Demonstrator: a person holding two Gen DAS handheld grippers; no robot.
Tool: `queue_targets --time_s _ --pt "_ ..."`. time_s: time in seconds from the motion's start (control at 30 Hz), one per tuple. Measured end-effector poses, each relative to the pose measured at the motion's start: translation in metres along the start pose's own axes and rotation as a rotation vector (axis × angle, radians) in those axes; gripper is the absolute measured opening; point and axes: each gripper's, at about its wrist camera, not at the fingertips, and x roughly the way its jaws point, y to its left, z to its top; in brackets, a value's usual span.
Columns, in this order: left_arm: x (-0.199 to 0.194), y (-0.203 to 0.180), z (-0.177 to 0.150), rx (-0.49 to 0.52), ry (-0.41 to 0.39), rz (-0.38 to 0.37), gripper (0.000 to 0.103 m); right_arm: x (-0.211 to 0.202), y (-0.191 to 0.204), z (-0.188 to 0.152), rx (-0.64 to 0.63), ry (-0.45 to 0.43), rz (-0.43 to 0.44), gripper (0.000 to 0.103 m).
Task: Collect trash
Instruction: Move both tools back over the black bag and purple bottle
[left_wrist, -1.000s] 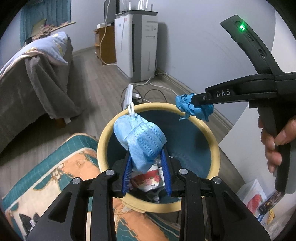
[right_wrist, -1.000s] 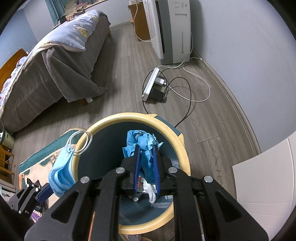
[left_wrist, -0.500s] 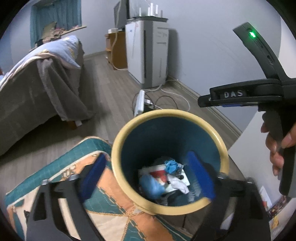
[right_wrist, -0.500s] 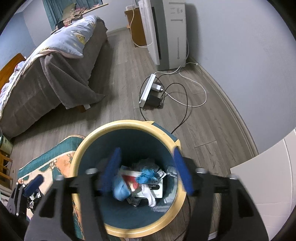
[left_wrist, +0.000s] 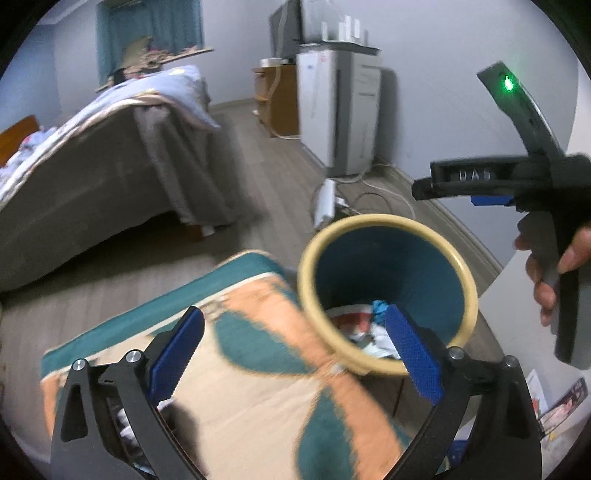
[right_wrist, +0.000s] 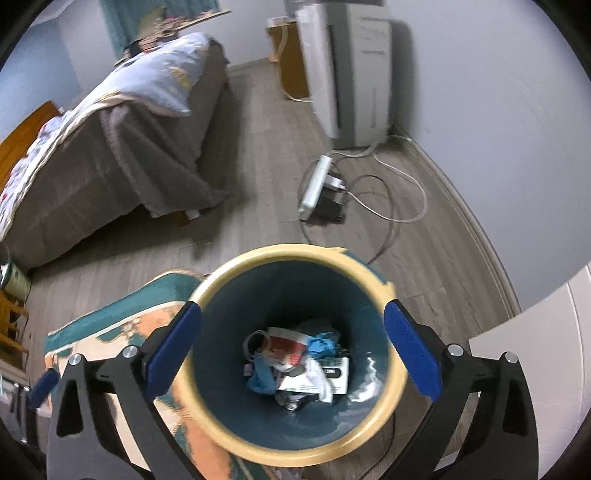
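Observation:
A round bin (right_wrist: 388, 288) with a cream rim and dark teal inside stands on the floor. It holds trash: a blue face mask (right_wrist: 260, 380), a crumpled blue wad (right_wrist: 323, 341), papers and packaging. My right gripper (right_wrist: 291, 354) is open and empty above the bin mouth. My left gripper (left_wrist: 293, 350) is open and empty, over the mat to the left of the bin (left_wrist: 308, 273). The right gripper's body (left_wrist: 517, 177) shows in the left wrist view, held above the bin's right side.
A teal and orange mat (left_wrist: 258, 387) lies left of the bin. A bed with grey cover (right_wrist: 110, 158) stands at the left. A white appliance (right_wrist: 351, 70), a power strip and cables (right_wrist: 321, 184) lie along the wall. A white surface (right_wrist: 535, 332) is at the right.
Both grippers opened and dropped the blue mask and the blue wad into the bin. The left gripper then moved left, away from the bin and over the mat.

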Motion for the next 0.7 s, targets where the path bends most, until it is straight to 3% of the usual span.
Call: queue_targets --time_s 0.3,0.57,0.7 --pt "-0.076 0.085 -0.036 -0.111 -0.01 0.185 0.098 -0.015 0.105 -0.024 -0.249 -0.009 0.108 0.097" --pt "-0.092 0.144 -0.09 -0.267 0.08 0.287 0.098 -0.007 0.167 -0.051 -0.338 0.062 0.171 0.097" --pt "-0.093 0.156 -0.114 -0.265 0.128 0.336 0.098 -0.003 0.192 -0.063 -0.378 0.085 0.177 0.097"
